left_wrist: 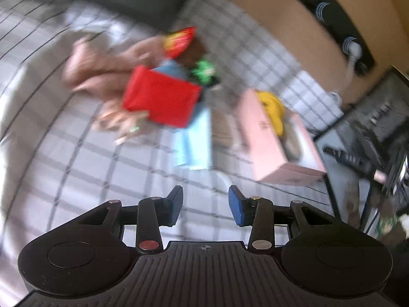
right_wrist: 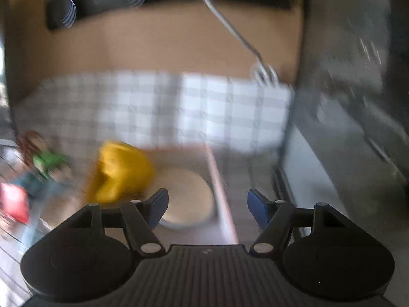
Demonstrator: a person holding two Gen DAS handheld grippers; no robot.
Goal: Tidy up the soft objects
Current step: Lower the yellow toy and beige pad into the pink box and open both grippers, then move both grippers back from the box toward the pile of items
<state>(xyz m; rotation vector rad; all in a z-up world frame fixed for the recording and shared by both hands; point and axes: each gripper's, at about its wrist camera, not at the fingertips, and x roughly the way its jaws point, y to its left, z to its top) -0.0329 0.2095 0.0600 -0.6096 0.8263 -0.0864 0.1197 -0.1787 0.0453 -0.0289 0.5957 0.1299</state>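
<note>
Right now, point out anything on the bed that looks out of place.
A heap of soft items, with a red pouch on top, lies loose on the checked sheet, outside the pink box that holds the yellow toy.

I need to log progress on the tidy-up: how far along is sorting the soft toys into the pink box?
Done: a yellow toy already sits in the pink box. In hand: nothing; the left gripper and right gripper are both open and empty. Left: the pile on the checked bed, including a red pouch, a green toy and a blue cloth, still lies outside the box.
</note>
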